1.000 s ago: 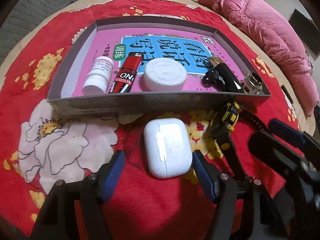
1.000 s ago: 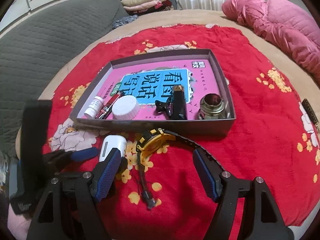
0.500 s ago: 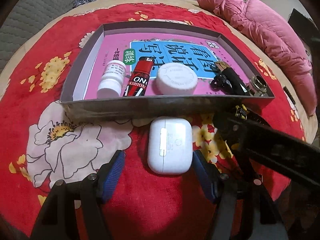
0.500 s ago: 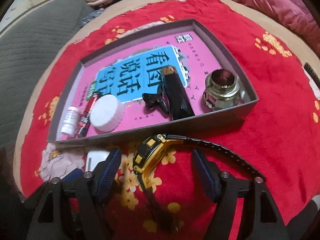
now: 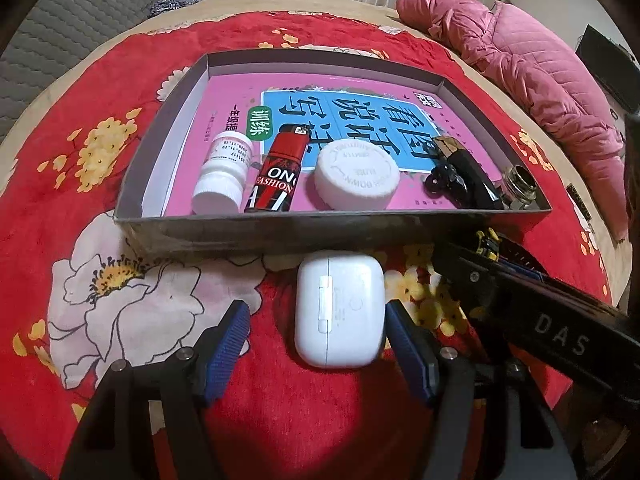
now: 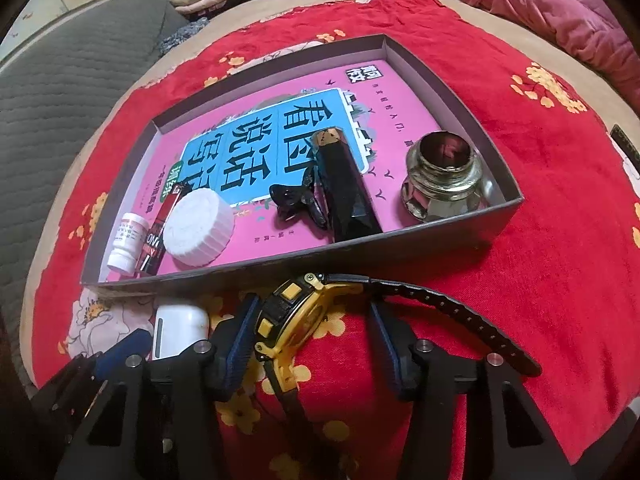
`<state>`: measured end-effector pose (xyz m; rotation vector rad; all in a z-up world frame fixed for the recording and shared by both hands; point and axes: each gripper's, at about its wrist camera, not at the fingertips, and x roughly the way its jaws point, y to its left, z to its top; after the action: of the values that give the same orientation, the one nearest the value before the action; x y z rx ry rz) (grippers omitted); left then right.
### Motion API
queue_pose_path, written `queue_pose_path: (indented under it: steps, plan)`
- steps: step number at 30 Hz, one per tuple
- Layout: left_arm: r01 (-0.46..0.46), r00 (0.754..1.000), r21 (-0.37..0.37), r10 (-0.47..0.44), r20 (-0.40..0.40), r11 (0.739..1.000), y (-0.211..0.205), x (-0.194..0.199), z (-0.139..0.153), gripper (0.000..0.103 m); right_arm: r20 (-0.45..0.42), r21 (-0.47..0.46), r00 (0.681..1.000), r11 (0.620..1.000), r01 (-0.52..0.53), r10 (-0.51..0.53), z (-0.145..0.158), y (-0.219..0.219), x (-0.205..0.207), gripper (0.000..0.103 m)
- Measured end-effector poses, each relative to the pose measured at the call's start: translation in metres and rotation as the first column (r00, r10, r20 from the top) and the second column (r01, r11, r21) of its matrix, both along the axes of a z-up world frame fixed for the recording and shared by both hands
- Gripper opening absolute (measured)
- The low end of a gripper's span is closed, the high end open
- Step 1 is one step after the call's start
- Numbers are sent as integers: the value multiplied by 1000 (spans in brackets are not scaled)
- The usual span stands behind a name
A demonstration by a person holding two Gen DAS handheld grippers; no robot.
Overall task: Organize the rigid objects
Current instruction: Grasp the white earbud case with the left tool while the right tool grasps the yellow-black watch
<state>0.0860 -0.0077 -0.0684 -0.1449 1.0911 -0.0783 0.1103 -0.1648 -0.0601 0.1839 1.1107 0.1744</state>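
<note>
Watch (image 6: pixel 304 316) — yellow-cased, black-strapped — lies on the red floral cloth (image 6: pixel 540 280) just near of the grey tray (image 6: pixel 448 92), between the closing jaws of the right hand-held gripper (image 6: pixel 312 336). Left hand-held gripper (image 5: pixel 316 340) stands open around the white earbud case (image 5: pixel 338 308), its right pad touching or nearly so.

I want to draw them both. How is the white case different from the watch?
The case is plain white; the watch is yellow and black. The case is a smooth rounded block; the watch has a long ridged strap trailing off. The case lies flat; the watch is tipped on its side. Both lie on the red cloth outside the box, each between gripper pads.
</note>
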Motion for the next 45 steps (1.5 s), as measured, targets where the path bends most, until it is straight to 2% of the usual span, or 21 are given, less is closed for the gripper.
queue_pose_path:
  steps: [3, 6, 20, 25, 29, 34, 38, 43, 45]
  plan:
    - [0, 1000, 3, 0, 5, 1000, -1, 2, -1, 70, 10, 11, 1000, 1000, 4, -4, 2, -4, -3, 43]
    - [1, 1000, 3, -1, 11, 1000, -1, 4, -2, 70, 5, 35, 1000, 999, 7, -7, 2, -10, -4, 38]
    - [14, 999, 18, -15, 36, 1000, -3, 8, -7, 70, 14, 137, 1000, 990, -12, 10, 2, -28, -11, 32]
    - [19, 999, 14, -20, 43, 1000, -2, 8, -8, 70, 16, 91, 1000, 996, -14, 13, 5, -34, -22, 30]
    - [17, 999, 20, -18, 43, 1000, -3, 8, -8, 70, 25, -28, 999, 999, 36, -35, 10, -36, -33, 29]
    - [3, 999, 30, -5, 44, 1000, -5, 10, -8, 70, 53, -69, 996, 995, 77, -73, 6, -33, -25, 31]
    - [-2, 999, 34, 1, 46, 999, -6, 12, -9, 70, 70, -81, 996, 994, 68, -62, -1, -33, -17, 31]
    - [2, 999, 59, -5, 46, 998, -9, 11, -10, 69, 53, -25, 998, 999, 45, -44, -1, -43, -16, 26]
    - [5, 999, 53, -7, 46, 999, -8, 10, -10, 66, 51, -17, 998, 999, 33, -32, 1, -45, -19, 24]
